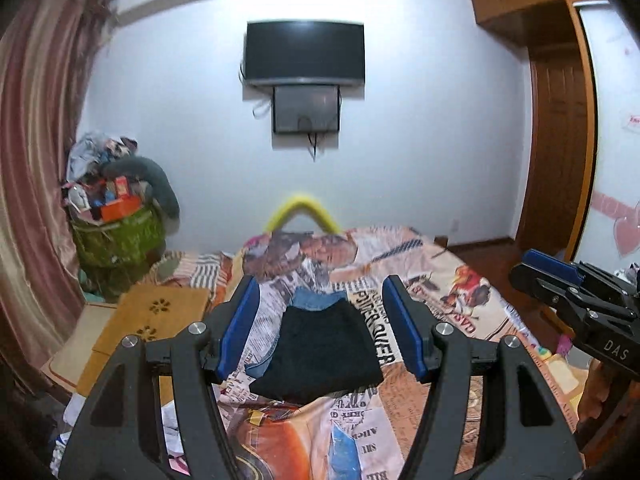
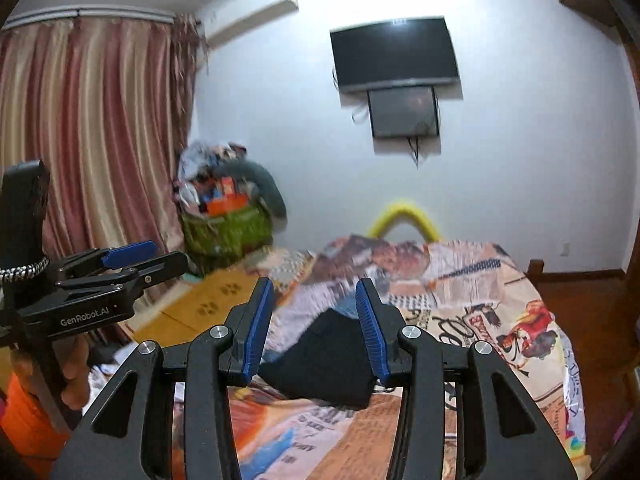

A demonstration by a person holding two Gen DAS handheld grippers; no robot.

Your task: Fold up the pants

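Folded black pants lie on the patterned bedspread, on top of a blue denim piece. My left gripper hangs above and short of them, open, with nothing between its blue pads. The right wrist view shows the same black pants below my right gripper, whose jaws stand apart and empty. Each gripper shows in the other's view: the right gripper at the right edge, the left gripper at the left with a hand under it.
A television and a smaller screen hang on the far wall. A green bag heaped with clutter stands by the curtain. A wooden board lies left of the bed, a wooden wardrobe at right, a yellow curved thing beyond the bed.
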